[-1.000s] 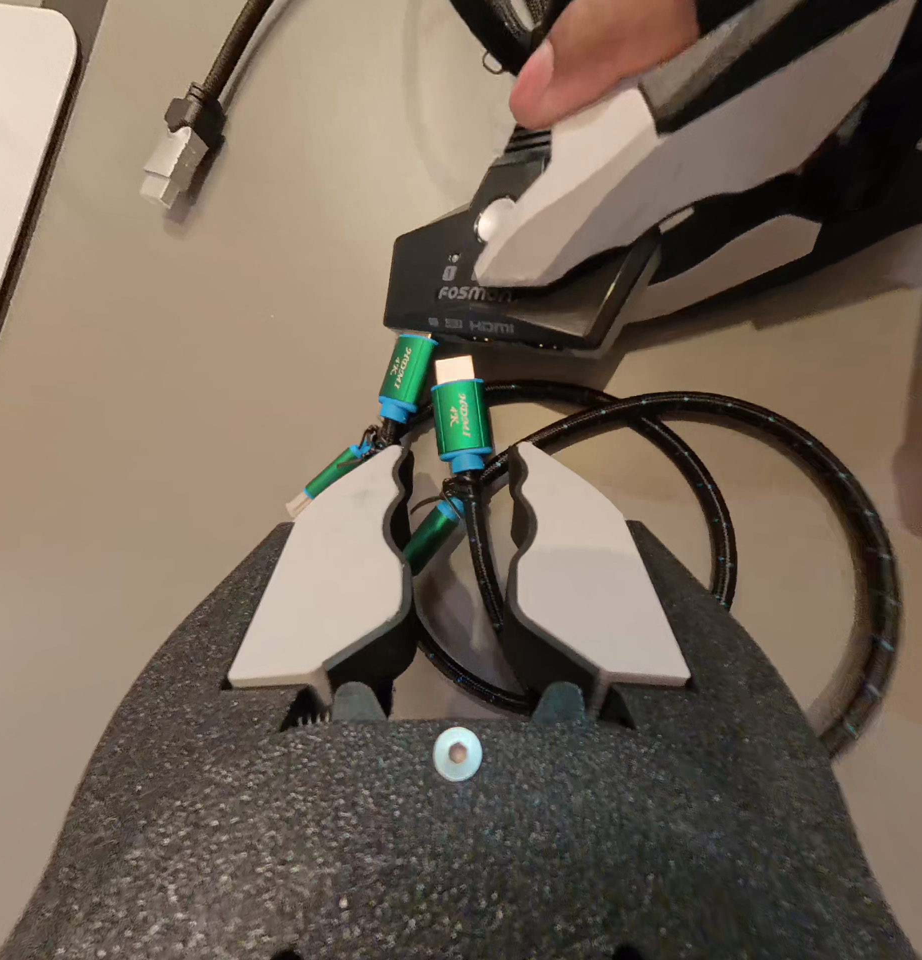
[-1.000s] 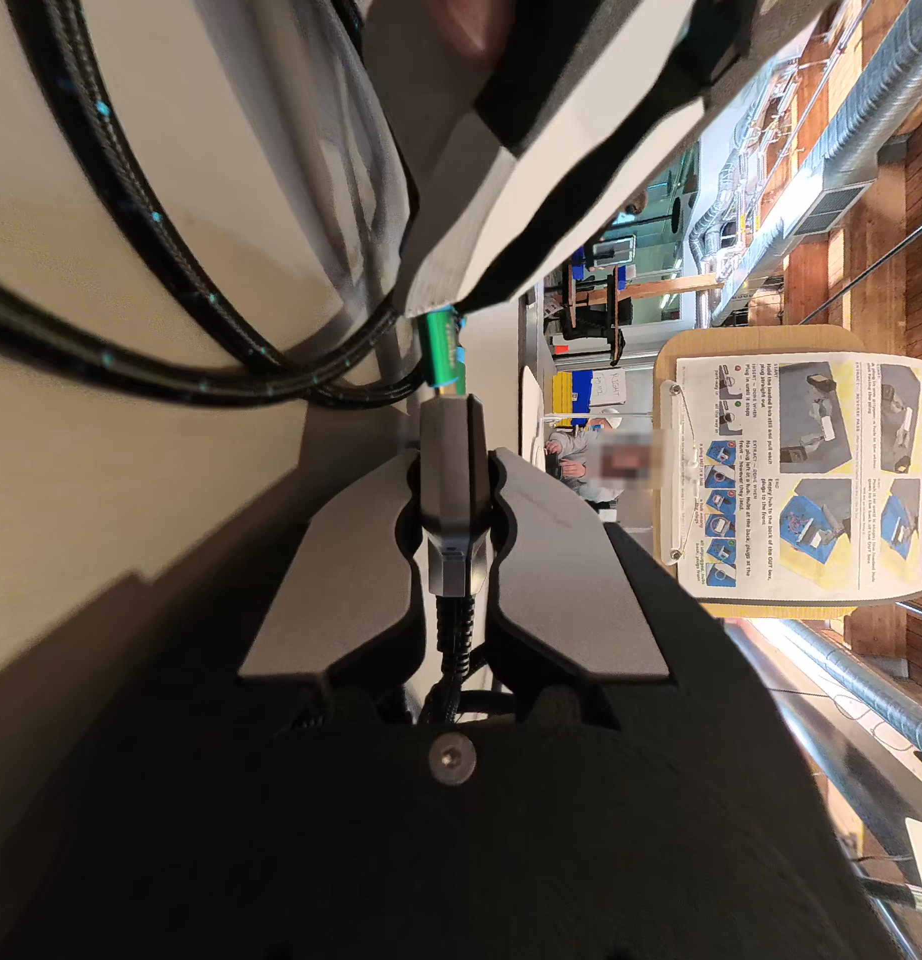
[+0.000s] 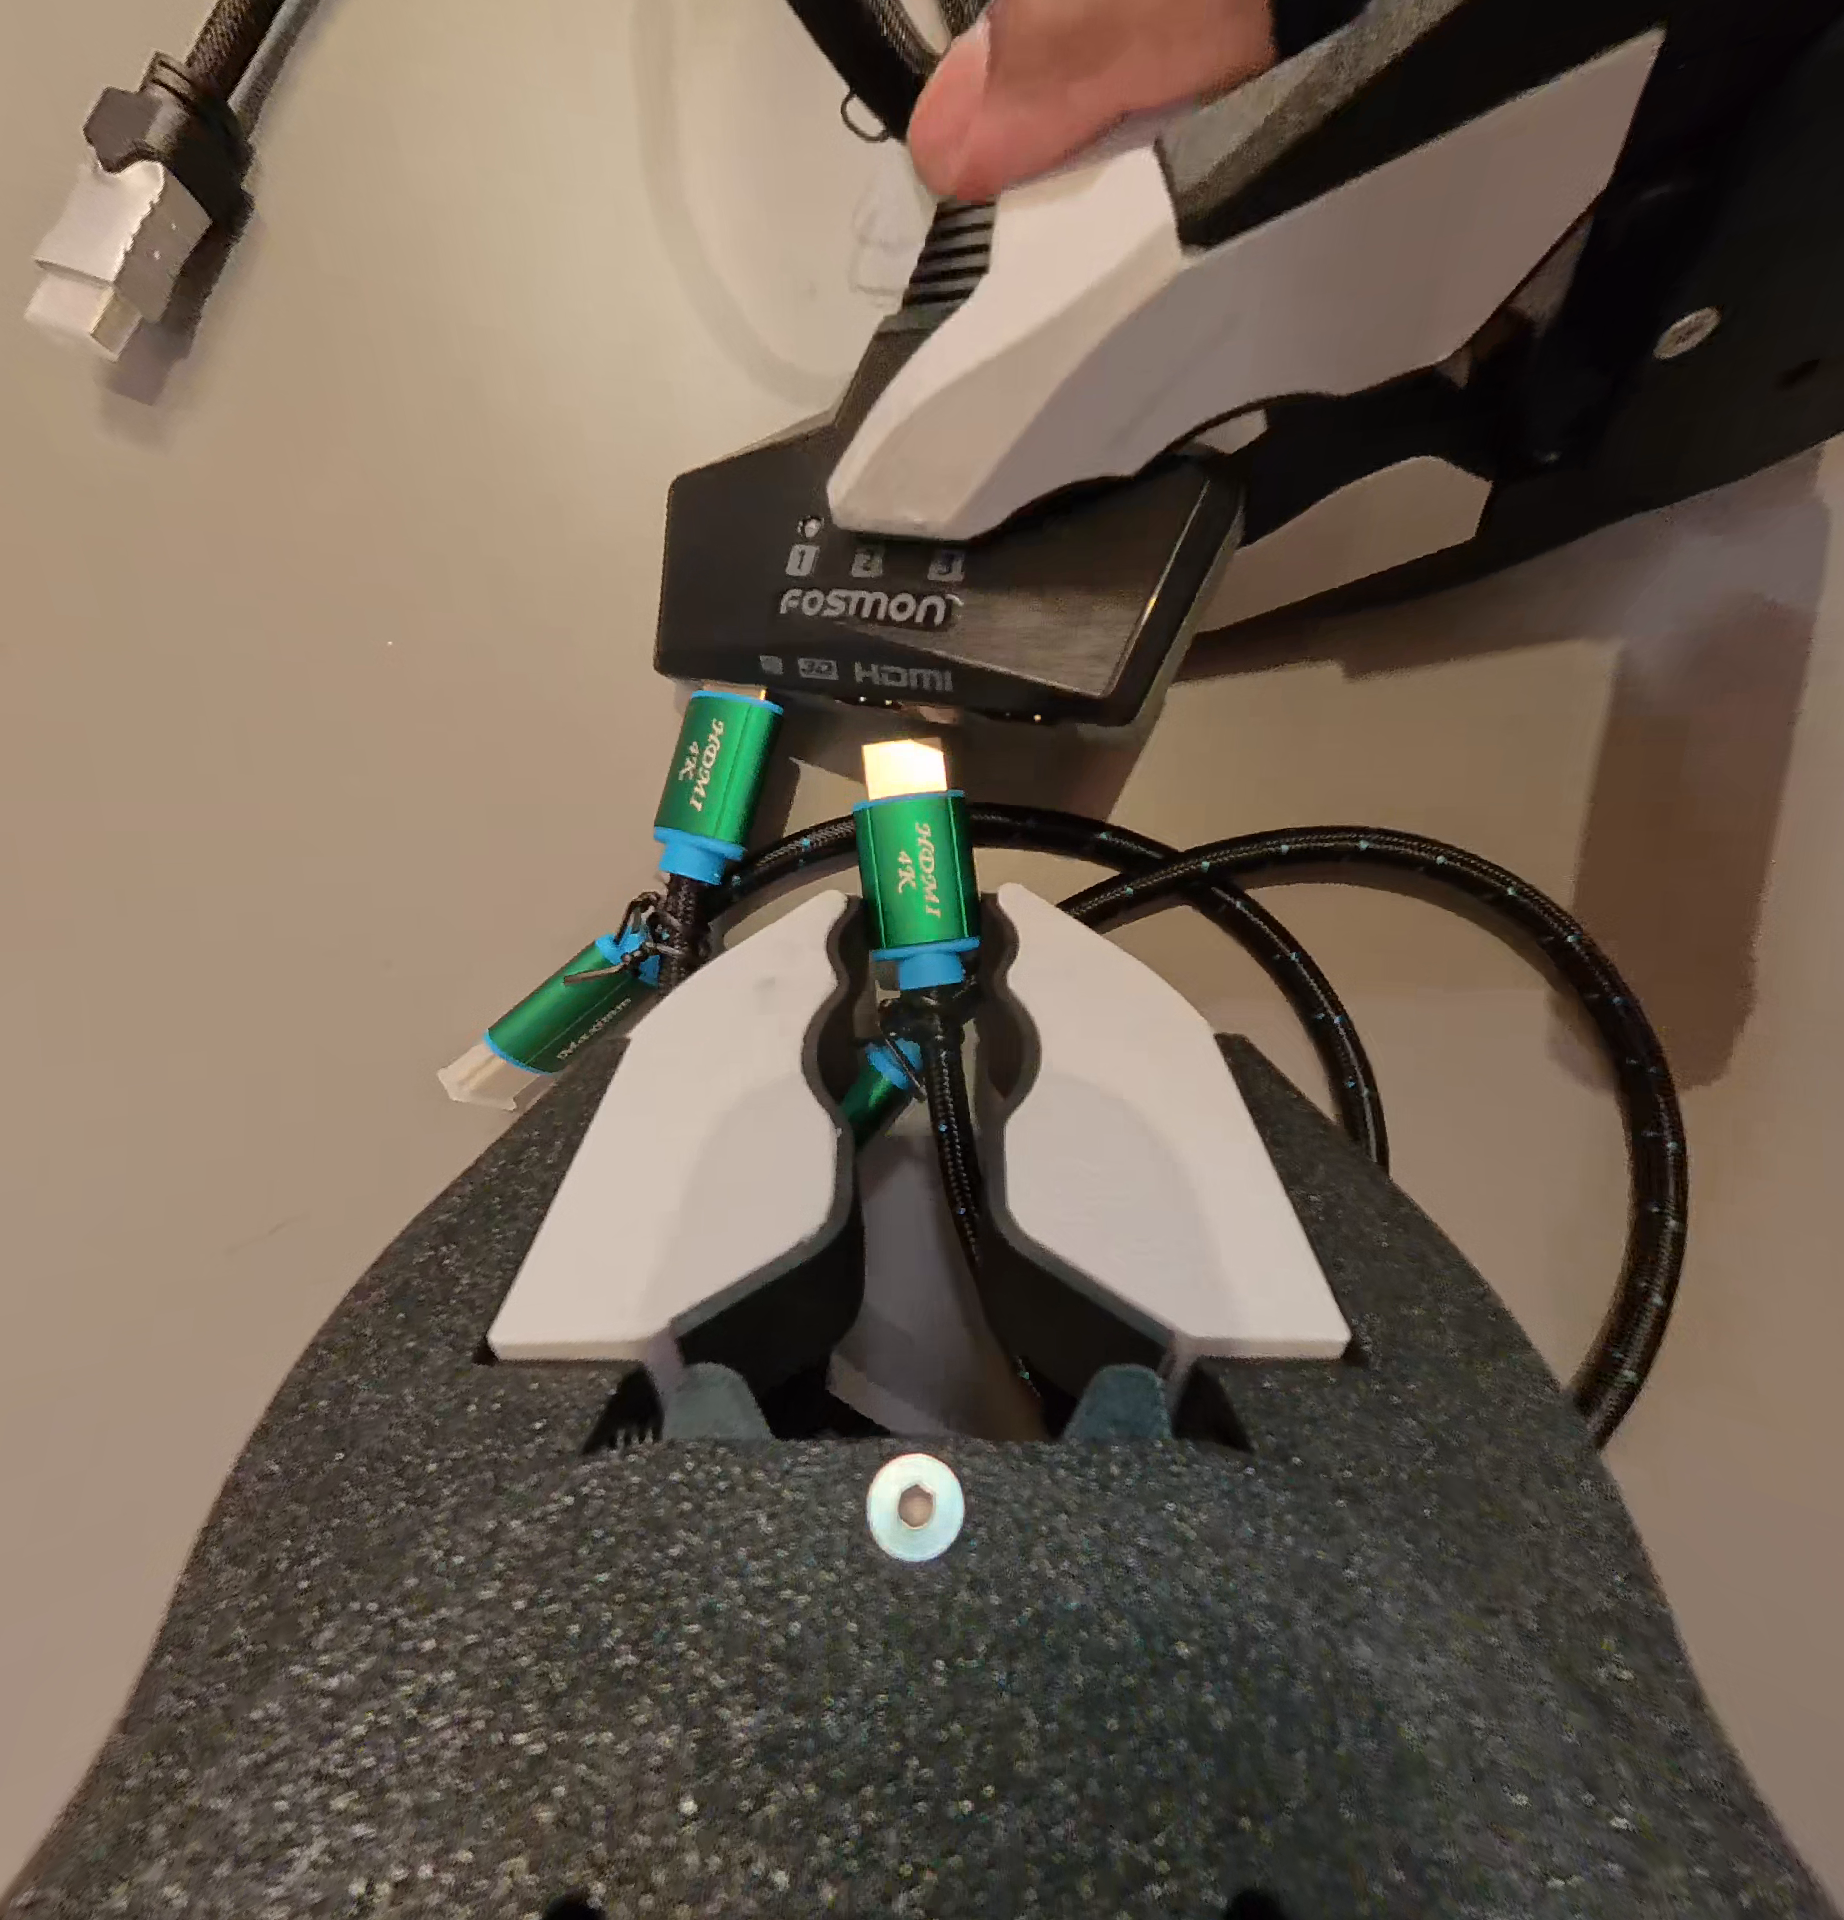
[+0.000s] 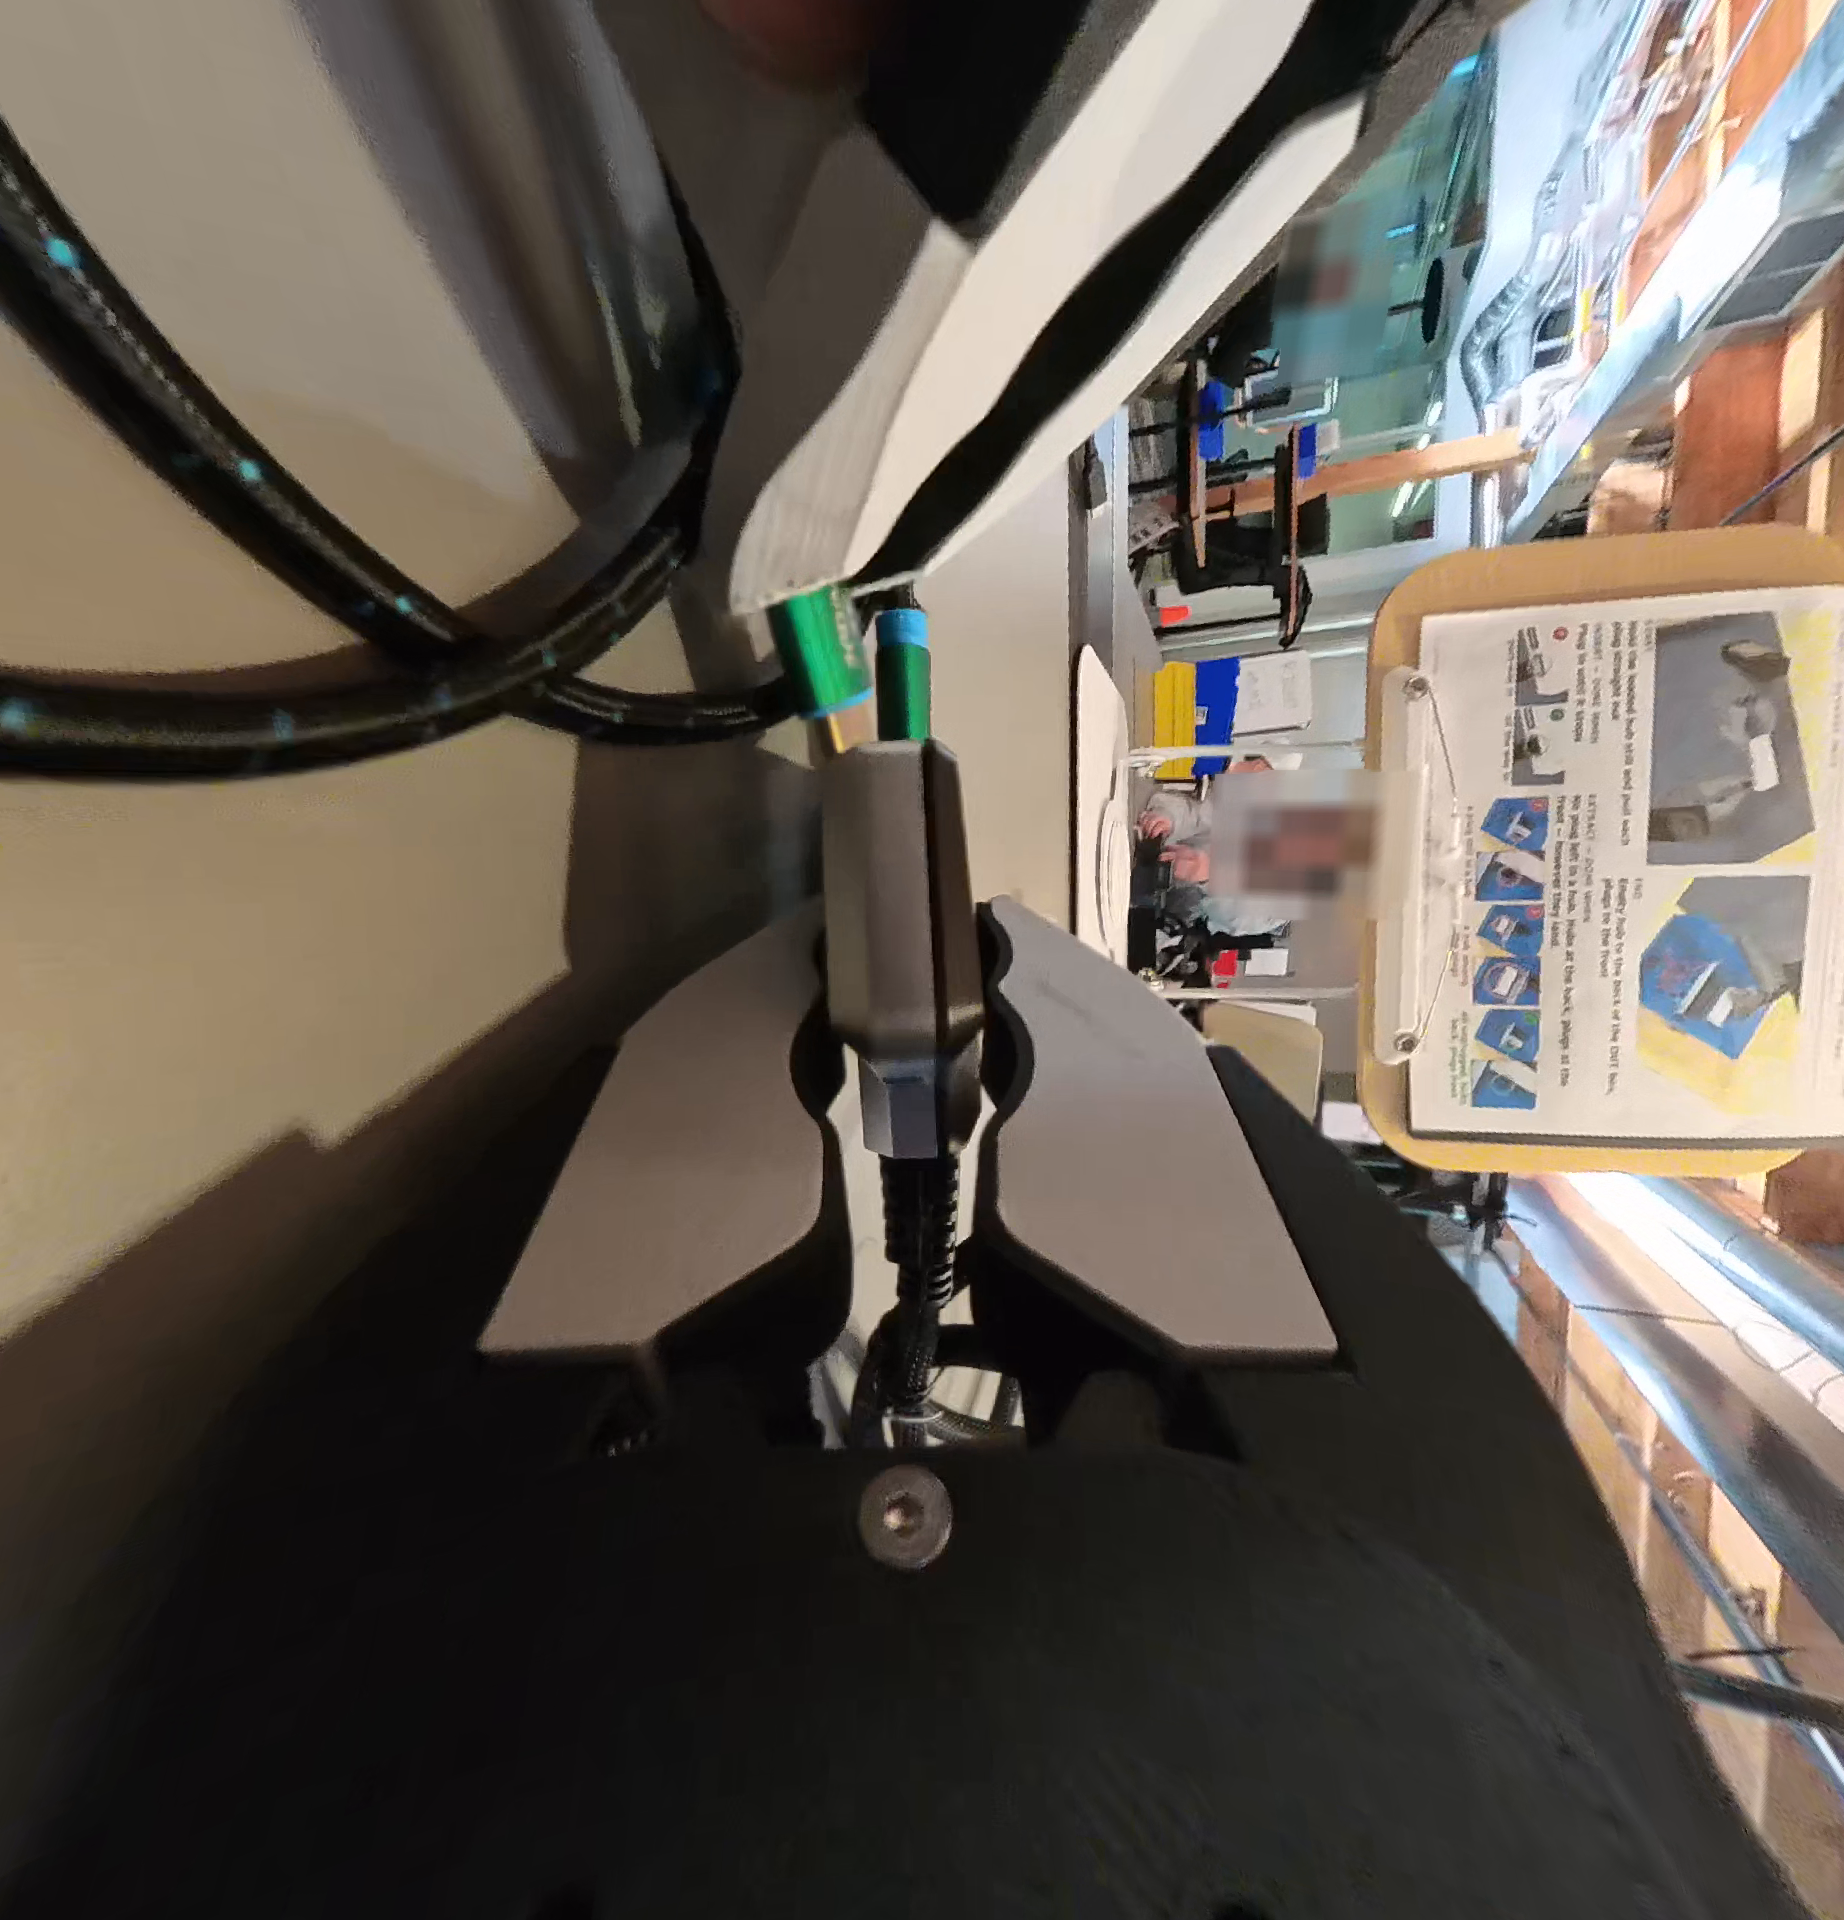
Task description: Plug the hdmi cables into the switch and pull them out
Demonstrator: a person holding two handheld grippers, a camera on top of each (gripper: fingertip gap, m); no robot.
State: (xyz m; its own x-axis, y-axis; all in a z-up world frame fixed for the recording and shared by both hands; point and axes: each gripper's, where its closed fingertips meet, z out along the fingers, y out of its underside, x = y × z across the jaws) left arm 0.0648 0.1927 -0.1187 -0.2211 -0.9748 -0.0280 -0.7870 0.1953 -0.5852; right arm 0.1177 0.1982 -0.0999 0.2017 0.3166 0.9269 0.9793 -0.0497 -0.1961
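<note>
Holding: left gripper (image 3: 923, 914) pinches green plug (image 3: 913, 878), gold tip just short of black switch (image 3: 939, 613).
Right gripper (image 4: 902, 971): clamps switch edgewise.
Neighbour: second green plug (image 3: 715, 779) seated in switch.
Table (image 3: 378, 623): silver plug (image 3: 118, 270) lies apart.

Green plug (image 3: 913, 883), black hub (image 3: 939, 613), beige table (image 3: 378, 623).

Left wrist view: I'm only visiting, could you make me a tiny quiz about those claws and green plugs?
1. True or false: the left claw grips a green plug.
2. How many green plugs sit in the black switch box? A none, B one, C three.
3. Fill in: the right claw clamps the black ____.

Key: 1 true, its metal tip is out of the box. 2 B, the plugged-in green plug at the box's left port. 3 switch box.
</note>
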